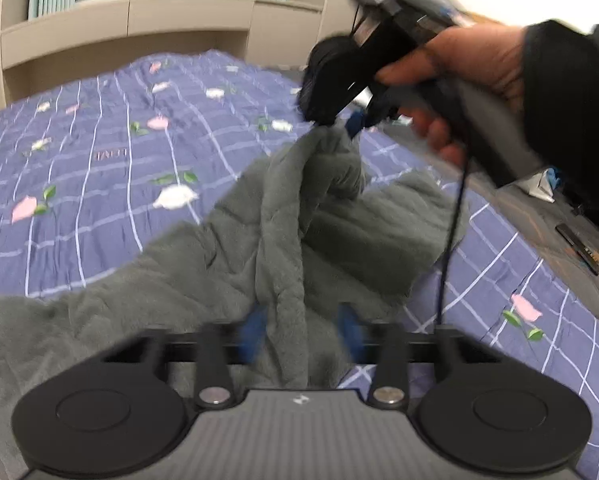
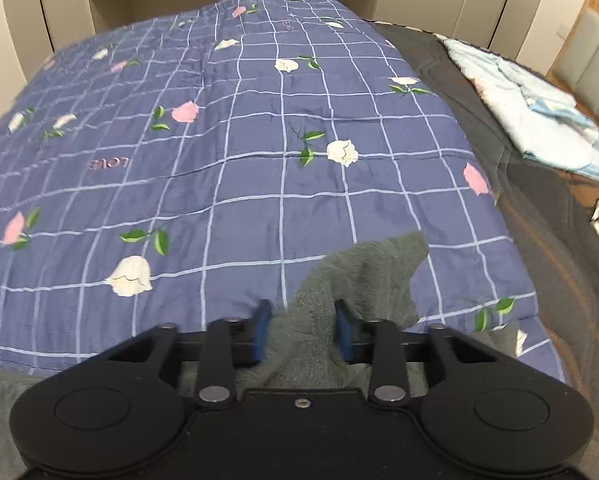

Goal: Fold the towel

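Towel (image 1: 299, 240), grey, bunched between both claws: left gripper (image 1: 301, 330) clamped on one fold, right gripper (image 2: 301, 330) clamped on a corner, over quilt (image 2: 259, 160).

One grey towel (image 1: 283, 240) lies on one bed, spread with one blue checked quilt (image 2: 227, 168). Two hand-held grippers work here: the left (image 1: 301, 330) and the right (image 2: 301, 330). One folded pale blue cloth (image 2: 539, 116) sits at the bed's far side.
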`<action>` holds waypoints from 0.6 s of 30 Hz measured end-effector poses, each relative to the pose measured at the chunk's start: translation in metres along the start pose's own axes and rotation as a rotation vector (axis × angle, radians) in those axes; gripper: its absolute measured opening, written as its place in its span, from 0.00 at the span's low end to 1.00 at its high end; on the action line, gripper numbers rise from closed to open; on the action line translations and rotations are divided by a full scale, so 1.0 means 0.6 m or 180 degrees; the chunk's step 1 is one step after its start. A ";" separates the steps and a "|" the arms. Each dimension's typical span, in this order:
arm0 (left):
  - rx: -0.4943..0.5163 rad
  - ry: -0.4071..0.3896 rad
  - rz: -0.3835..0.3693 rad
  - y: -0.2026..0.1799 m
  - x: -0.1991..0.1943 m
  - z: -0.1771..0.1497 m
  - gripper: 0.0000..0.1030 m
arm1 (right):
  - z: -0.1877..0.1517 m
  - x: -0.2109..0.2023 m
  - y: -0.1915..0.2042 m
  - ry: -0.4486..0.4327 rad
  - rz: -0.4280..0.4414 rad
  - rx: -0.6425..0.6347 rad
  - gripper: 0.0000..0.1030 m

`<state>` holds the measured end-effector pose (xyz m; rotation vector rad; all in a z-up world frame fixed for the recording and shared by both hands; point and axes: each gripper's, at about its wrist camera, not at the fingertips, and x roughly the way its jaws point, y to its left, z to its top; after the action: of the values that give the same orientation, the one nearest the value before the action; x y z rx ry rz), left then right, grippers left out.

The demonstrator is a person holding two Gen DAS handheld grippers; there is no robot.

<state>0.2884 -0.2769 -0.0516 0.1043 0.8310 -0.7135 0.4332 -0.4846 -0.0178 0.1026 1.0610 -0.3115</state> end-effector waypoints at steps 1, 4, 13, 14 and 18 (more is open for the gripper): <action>-0.0014 0.0030 0.0001 0.001 0.004 -0.001 0.08 | -0.001 -0.005 -0.005 -0.0027 0.0036 0.0030 0.15; -0.0026 -0.0039 0.0021 0.002 0.000 -0.003 0.04 | -0.007 -0.028 -0.012 -0.0224 0.0066 -0.0033 0.10; 0.0528 -0.0406 0.0016 -0.034 -0.055 0.015 0.03 | -0.076 -0.170 -0.084 -0.1545 0.0222 -0.0145 0.08; 0.0624 -0.0377 0.0019 -0.042 -0.050 0.010 0.03 | -0.093 -0.169 -0.100 -0.1572 0.0216 -0.0077 0.08; 0.0870 -0.0165 0.0057 -0.067 -0.016 -0.018 0.03 | -0.172 -0.124 -0.165 -0.1367 0.0198 0.0206 0.08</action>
<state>0.2523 -0.2989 -0.0450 0.3371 0.6790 -0.8070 0.2835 -0.5400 0.0031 0.1201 0.6212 -0.2953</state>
